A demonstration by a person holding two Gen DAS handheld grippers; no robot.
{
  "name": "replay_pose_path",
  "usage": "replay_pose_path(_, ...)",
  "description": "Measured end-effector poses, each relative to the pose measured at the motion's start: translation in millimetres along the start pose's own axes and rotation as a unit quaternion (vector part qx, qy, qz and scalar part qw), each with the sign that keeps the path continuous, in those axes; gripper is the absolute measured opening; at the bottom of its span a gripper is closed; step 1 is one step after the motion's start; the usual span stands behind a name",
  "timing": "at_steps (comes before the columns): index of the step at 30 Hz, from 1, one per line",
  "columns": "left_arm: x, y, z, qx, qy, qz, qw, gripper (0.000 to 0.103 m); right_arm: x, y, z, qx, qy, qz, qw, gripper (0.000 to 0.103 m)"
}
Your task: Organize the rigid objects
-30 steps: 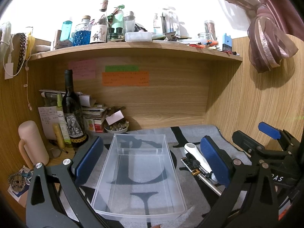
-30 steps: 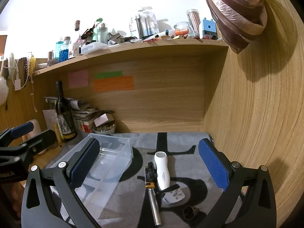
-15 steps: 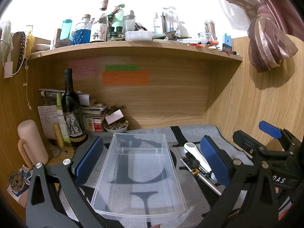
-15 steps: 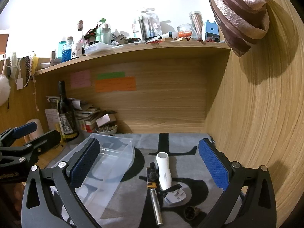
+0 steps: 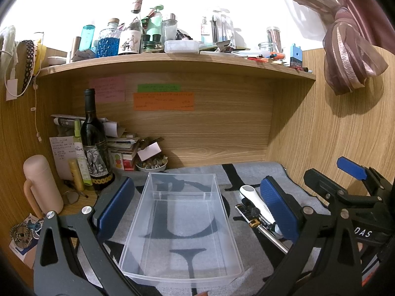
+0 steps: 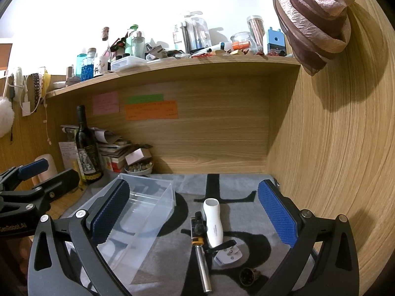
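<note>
1. Left of the left tool (image 5: 195,208), on the counter (image 5: 74,203), stand a pink flask (image 5: 42,185) and a dark wine bottle (image 5: 95,145), both upright and beyond the tool's left finger.
2. The left tool is spread wide and grips nothing; the clear plastic bin (image 5: 181,224) lies on the grey mat (image 5: 249,172) directly between its two blue pads (image 5: 116,204), empty, with its long side running away from the tool.
3. Just right of the bin, partly hidden behind the left tool's right pad, lie the white handheld device (image 5: 251,196) and the metal rod tool (image 5: 269,231), side by side.
4. The right tool (image 6: 193,214) is also spread wide and empty. The bin (image 6: 143,217) sits behind its left pad.
5. Between the right tool's fingers, slightly right of centre, the white handheld device (image 6: 213,222) lies touching the metal rod tool (image 6: 201,256); nearer the tool rest a white plug adapter (image 6: 228,252) and a small dark round cap (image 6: 246,275).
</note>
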State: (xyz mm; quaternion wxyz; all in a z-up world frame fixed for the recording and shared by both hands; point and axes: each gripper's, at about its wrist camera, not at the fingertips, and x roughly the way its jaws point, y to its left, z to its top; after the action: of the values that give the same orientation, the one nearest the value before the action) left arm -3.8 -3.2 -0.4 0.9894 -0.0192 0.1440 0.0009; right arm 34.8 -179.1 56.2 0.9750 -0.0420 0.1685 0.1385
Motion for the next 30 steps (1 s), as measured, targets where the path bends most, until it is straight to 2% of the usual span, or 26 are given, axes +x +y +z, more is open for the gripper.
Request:
replay_pose_path(21,1,0,-2,0.002,0.003,0.0,1.0,0.103,2,-1,-1,0.0,0.003,0.003,1.0,0.103)
replay_pose_path(27,12,14,-2,-0.006,0.027,-0.007,0.9996,0.103,13,-2,-4,0.0,0.016,0.003,1.0,0.103)
replay_pose_path(29,17,22,-2,-0.007,0.038,0.003,0.9993,0.092,19,-4,-7,0.0,0.024,0.001,1.0,0.103)
replay_pose_path(30,20,27,-3,-0.007,0.047,0.009,0.9989,0.084,21,-5,-8,0.0,0.026,-0.001,1.0,0.103)
